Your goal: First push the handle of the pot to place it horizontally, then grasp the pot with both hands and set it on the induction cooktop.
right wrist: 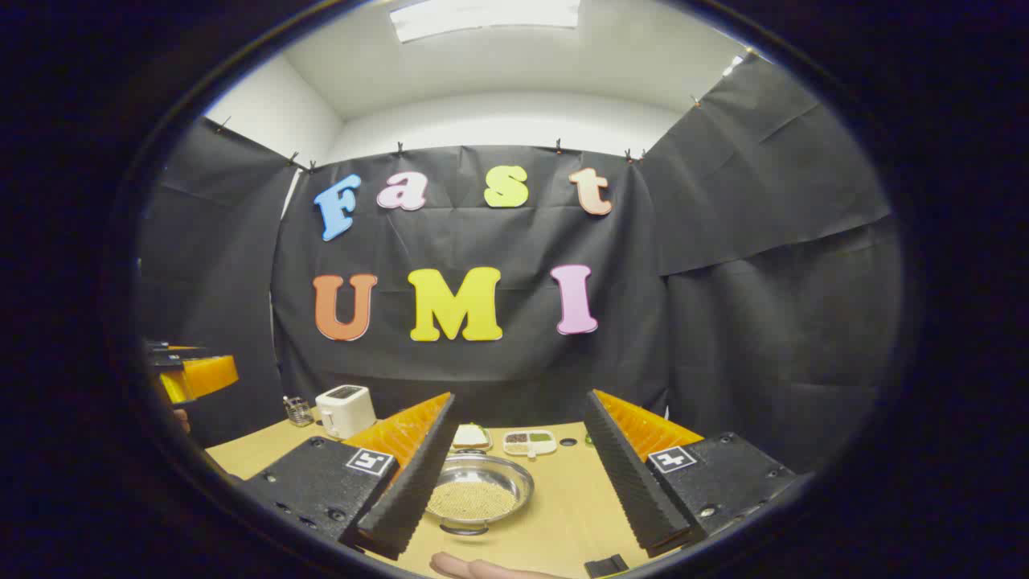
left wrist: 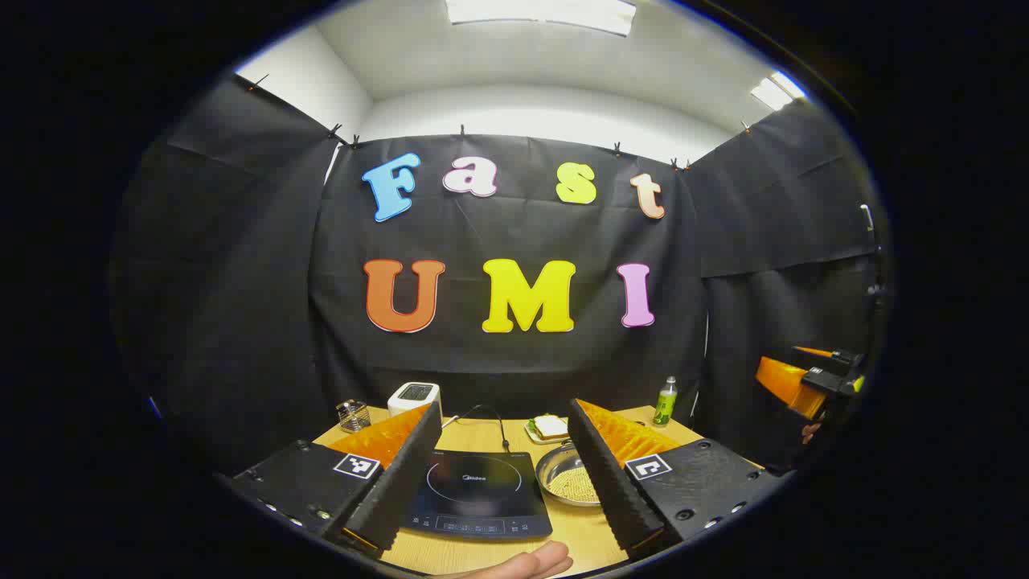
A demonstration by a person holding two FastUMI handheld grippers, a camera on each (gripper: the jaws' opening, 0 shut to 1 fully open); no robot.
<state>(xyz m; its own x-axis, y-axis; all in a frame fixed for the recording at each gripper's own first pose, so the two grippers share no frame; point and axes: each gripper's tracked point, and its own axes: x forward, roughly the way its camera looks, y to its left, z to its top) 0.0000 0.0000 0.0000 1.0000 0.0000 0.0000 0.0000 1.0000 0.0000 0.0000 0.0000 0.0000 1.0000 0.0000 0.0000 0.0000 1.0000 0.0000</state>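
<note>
The pot (right wrist: 479, 492), holding pale grains, sits on the bench (right wrist: 563, 507) just right of the induction cooktop (left wrist: 476, 492). The right gripper (right wrist: 514, 470) hangs over the pot with jaws spread wide, holding nothing. The left gripper (left wrist: 502, 474), equally wide, frames the cooktop; its finger hides the pot's right side. The pot's handle is perhaps the dark stub at its near rim.

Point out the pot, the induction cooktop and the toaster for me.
pot (right wrist: 480, 492): right gripper view, on its grain-filled inside.
induction cooktop (left wrist: 474, 486): left gripper view, middle of its glass top.
toaster (right wrist: 346, 409): right gripper view, on its front side.
</note>
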